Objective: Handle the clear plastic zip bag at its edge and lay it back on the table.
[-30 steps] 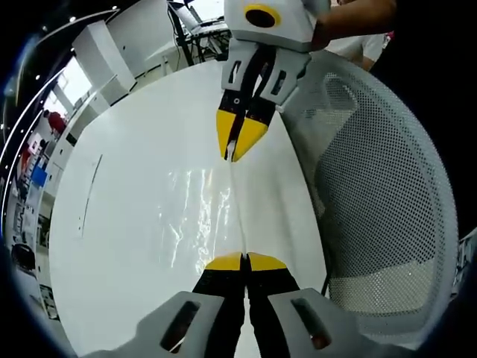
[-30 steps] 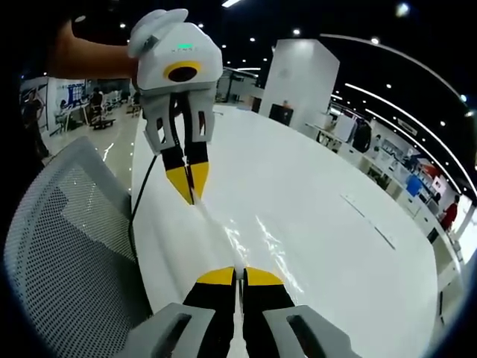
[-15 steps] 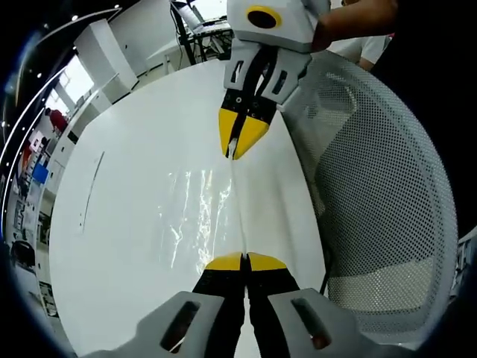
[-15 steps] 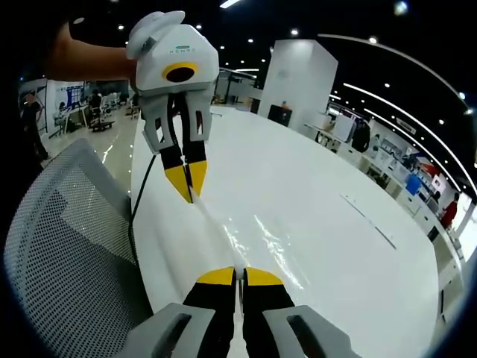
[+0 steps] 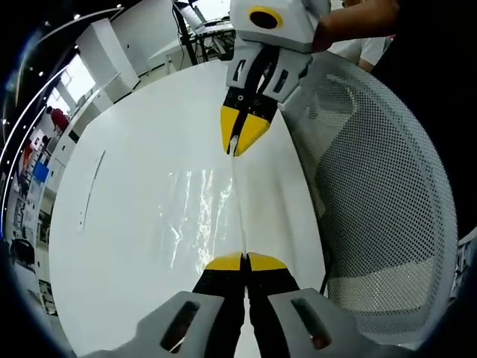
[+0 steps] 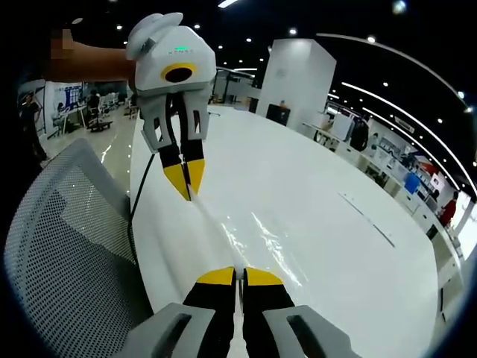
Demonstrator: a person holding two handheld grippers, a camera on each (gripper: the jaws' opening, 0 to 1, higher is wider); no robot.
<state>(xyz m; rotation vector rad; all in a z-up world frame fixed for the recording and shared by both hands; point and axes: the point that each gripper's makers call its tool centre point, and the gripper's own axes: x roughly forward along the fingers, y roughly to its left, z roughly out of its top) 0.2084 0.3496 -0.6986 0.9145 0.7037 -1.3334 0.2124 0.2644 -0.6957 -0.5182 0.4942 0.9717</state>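
The clear plastic zip bag (image 5: 195,212) is held just over the white table (image 5: 127,149), its edge pulled into a straight line between both grippers. In the left gripper view my left gripper (image 5: 244,260) is shut on the near end of that edge. My right gripper (image 5: 240,147), held by a hand, is shut on the far end. In the right gripper view my right gripper (image 6: 239,275) pinches the near end and the left gripper (image 6: 188,192) the far end. The bag (image 6: 261,239) glints as it drapes onto the table (image 6: 320,194).
A grey mesh chair (image 5: 380,186) stands tight against the table's edge beside both grippers, also seen as the chair (image 6: 59,239). A black cable (image 6: 138,201) hangs along that edge. A thin slot (image 5: 89,190) marks the tabletop farther out. Desks and people fill the far hall.
The two grippers have drawn very slightly farther apart, keeping the bag's edge taut. Both stay shut on the bag.
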